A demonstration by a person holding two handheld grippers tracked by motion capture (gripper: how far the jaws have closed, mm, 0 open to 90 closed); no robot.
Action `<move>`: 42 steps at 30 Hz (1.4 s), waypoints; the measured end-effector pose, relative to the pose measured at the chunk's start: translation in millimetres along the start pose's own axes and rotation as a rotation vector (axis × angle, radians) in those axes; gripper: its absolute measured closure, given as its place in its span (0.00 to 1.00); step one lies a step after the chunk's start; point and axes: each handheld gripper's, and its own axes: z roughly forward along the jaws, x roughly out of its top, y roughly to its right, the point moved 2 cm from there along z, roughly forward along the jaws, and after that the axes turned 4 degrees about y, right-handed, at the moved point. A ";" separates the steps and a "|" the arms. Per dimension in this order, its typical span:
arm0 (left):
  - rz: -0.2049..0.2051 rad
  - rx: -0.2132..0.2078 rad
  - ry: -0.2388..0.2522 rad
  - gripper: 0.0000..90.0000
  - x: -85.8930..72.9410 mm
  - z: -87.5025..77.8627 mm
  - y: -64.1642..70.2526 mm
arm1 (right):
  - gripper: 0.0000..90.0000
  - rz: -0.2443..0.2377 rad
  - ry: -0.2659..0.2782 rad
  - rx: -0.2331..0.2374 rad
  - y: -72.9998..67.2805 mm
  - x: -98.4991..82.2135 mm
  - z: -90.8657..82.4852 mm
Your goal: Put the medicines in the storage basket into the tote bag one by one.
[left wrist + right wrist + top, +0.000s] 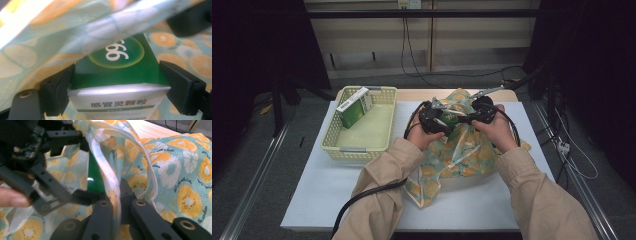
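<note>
A green medicine box (117, 72) with a white front panel sits between the pads of my left gripper (117, 87), which is shut on its two sides. The box's far end lies under the raised rim of a teal bag (62, 32) printed with orange slices. My right gripper (116, 200) is shut on that bag's rim (113, 182) and holds it up. In the high view both grippers meet over the bag (462, 155) at mid-table, the left gripper (443, 120) beside the right gripper (469, 118), with the green box (450, 120) between them.
A pale yellow basket (354, 150) stands at the left of the white table top (337, 200), with another green and white box (353, 107) leaning in its far corner. Cables trail from both grippers. The wooden table edge (412, 94) lies behind the bag.
</note>
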 end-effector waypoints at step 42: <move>-0.024 -0.119 -0.073 0.08 -13.9 -128.7 -38.6 | 1.00 0.000 -0.015 0.018 -7.9 -12.6 6.4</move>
